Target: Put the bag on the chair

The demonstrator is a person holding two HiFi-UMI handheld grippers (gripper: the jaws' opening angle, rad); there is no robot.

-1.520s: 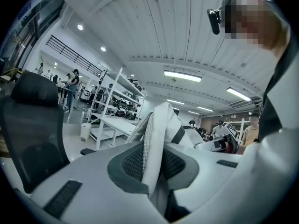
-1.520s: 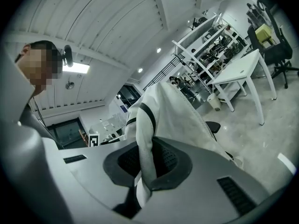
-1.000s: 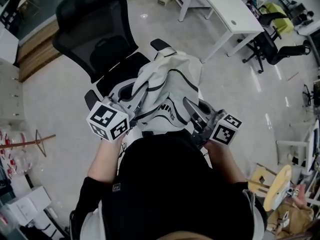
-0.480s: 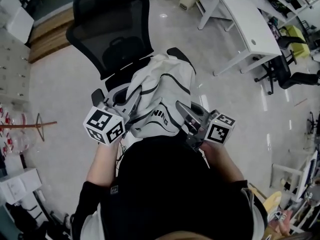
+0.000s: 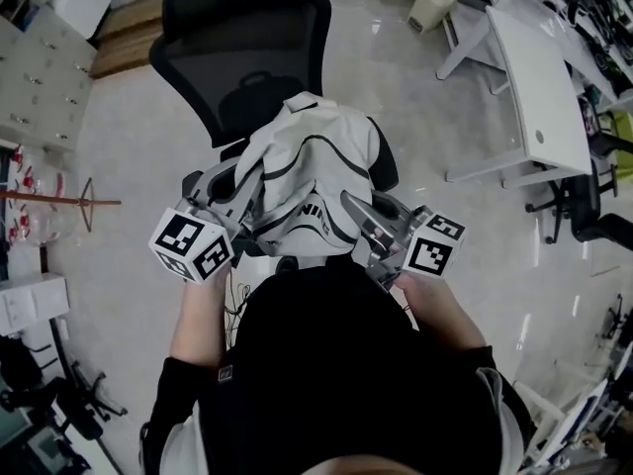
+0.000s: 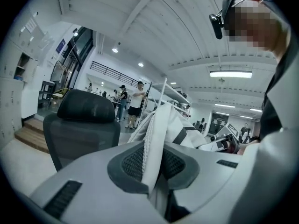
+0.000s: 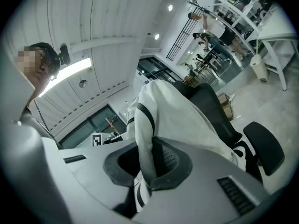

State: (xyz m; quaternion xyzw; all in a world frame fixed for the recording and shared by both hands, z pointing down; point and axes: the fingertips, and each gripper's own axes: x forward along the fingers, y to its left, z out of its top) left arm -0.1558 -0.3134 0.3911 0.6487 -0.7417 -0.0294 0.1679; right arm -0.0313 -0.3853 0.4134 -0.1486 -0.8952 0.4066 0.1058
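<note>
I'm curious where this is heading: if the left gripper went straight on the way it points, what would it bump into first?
The left gripper pinches the white bag, which bunches right ahead. Beyond that, probably the black chair, at its backrest; depth is unclear.

Head view: overhead, facing steeply down onto the bag and chair. Left gripper view and right gripper view: each very close behind its own jaws, tilted up toward the ceiling, looking in from opposite sides. All three share bag and chair back.
</note>
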